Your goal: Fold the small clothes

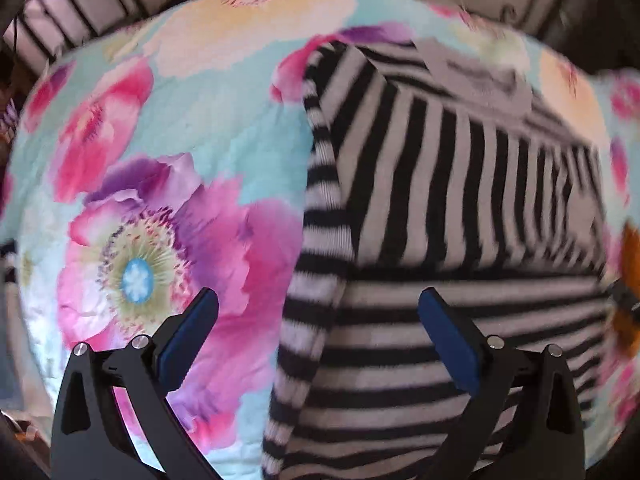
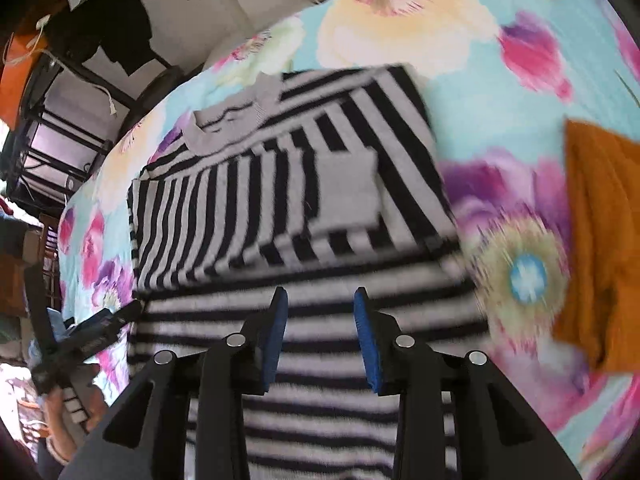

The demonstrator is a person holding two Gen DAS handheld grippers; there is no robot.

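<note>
A black-and-white striped sweater (image 1: 440, 240) lies on the floral bedspread (image 1: 160, 160), both sleeves folded across its chest, grey collar at the far end. It also shows in the right wrist view (image 2: 280, 200). My left gripper (image 1: 318, 300) is wide open and empty, hovering over the sweater's left edge near the hem. My right gripper (image 2: 320, 300) is open and empty above the sweater's lower body. The left gripper (image 2: 92, 332) appears at the left in the right wrist view.
An orange garment (image 2: 600, 240) lies on the bedspread (image 2: 500, 80) right of the sweater; its edge shows in the left wrist view (image 1: 630, 292). A metal bed frame (image 1: 80, 8) and a rack with hanging clothes (image 2: 100, 32) stand beyond the bed.
</note>
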